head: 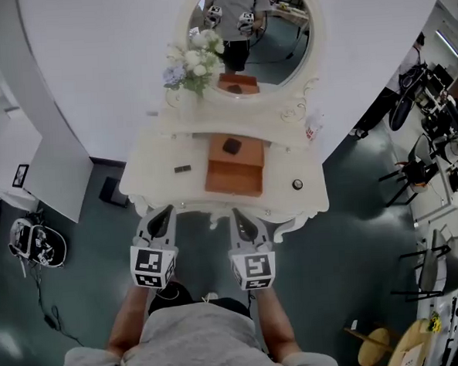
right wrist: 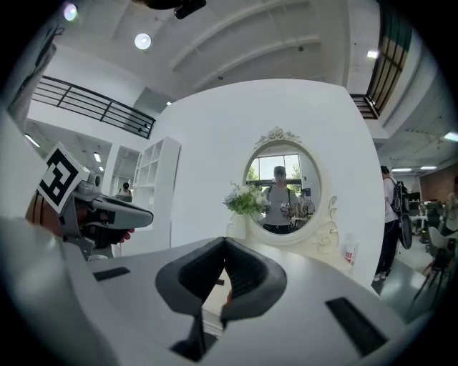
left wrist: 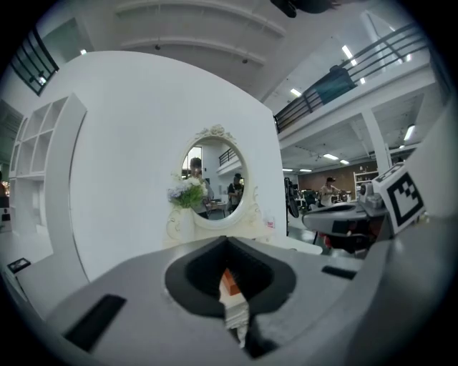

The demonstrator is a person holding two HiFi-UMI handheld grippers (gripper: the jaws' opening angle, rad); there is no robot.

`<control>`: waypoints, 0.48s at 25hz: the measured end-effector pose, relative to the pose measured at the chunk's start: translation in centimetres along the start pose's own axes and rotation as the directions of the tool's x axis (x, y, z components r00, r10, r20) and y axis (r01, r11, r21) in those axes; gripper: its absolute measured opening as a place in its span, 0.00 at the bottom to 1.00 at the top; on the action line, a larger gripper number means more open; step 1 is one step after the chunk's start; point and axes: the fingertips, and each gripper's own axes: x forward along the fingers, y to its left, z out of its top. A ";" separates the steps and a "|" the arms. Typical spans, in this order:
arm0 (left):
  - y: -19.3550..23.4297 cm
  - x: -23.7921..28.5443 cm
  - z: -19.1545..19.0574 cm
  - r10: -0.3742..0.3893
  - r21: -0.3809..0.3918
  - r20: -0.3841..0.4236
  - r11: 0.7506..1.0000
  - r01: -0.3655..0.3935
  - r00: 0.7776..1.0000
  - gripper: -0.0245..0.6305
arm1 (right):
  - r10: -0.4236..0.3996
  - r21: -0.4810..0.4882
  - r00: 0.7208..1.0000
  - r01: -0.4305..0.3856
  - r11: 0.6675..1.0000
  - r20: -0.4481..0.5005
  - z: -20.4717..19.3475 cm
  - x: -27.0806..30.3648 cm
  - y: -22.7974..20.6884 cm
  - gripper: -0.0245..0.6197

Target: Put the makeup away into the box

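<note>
The wooden box stands mid-counter with a dark item on its top. A small black piece lies left of the box and a round dark one lies to its right, so no makeup looks stowed yet. Short of the box, the left gripper and right gripper point at it, jaws pressed together and empty, seemingly lined up for a reach.

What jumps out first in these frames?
An ornate white dressing table with an oval mirror stands against the white wall, with a bunch of pale flowers at the mirror's left edge. In the middle of the tabletop sits an orange-brown wooden box with a small dark item on its far end. At the near edge, the left gripper and right gripper point at the table, jaws together, nothing between them.
</note>
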 end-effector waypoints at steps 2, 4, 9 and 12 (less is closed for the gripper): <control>1.8 0.9 -0.5 0.003 -0.002 -0.008 1.000 -0.003 1.000 0.04 | 0.009 0.003 1.000 -0.009 1.000 -0.006 -0.1 2.1 0.6 0.06; 3.7 2.2 -0.8 -0.002 -0.002 -0.014 1.000 0.002 1.000 0.04 | 0.012 0.007 1.000 -0.012 1.000 -0.010 -0.1 4.5 1.0 0.06; 9.0 6.1 -0.8 -0.027 -0.018 -0.028 0.999 0.027 0.999 0.04 | 0.007 0.014 0.999 -0.007 1.000 -0.034 -0.3 11.1 2.1 0.06; 11.9 8.6 -1.0 -0.043 -0.024 -0.043 0.999 0.042 0.998 0.04 | 0.003 0.020 0.998 -0.002 1.000 -0.055 -0.2 14.9 2.9 0.06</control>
